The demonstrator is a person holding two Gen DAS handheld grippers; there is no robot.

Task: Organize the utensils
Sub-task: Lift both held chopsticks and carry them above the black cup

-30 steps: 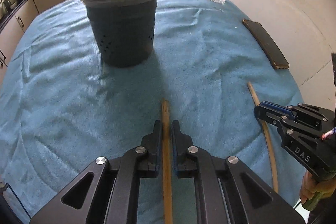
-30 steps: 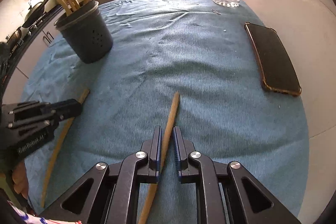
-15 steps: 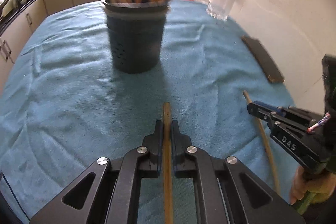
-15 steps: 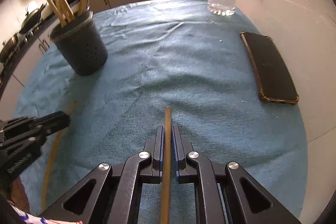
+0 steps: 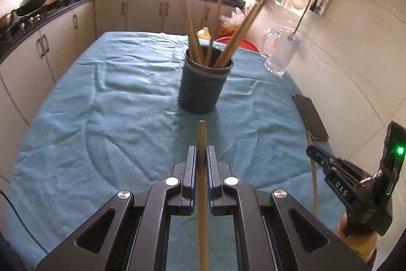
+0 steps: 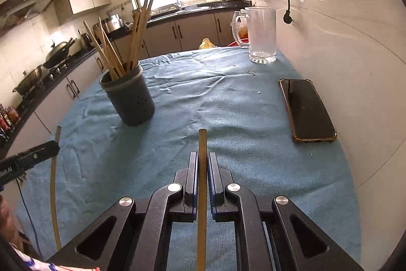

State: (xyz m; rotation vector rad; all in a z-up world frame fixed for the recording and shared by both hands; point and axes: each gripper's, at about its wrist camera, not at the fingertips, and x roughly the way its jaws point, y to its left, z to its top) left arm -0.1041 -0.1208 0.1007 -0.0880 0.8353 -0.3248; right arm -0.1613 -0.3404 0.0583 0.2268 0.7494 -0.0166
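Note:
A dark perforated utensil holder [image 5: 201, 86] with several wooden chopsticks stands on the blue cloth; it also shows in the right wrist view [image 6: 128, 99]. My left gripper [image 5: 201, 156] is shut on a wooden chopstick [image 5: 202, 184], lifted above the cloth and short of the holder. My right gripper [image 6: 202, 164] is shut on another wooden chopstick [image 6: 202, 194], also lifted. Each gripper shows at the edge of the other's view, the right one [image 5: 314, 153] and the left one [image 6: 50, 145], each with its stick.
A black phone [image 6: 307, 109] lies on the cloth near the right wall. A glass mug [image 6: 261, 36] stands at the far right. The blue cloth [image 5: 101, 118] covers the table. Kitchen counters and cabinets run behind and to the left.
Both grippers have lifted their chopsticks off the cloth and tilted up, so the holder now looks farther away and the kitchen is in view.

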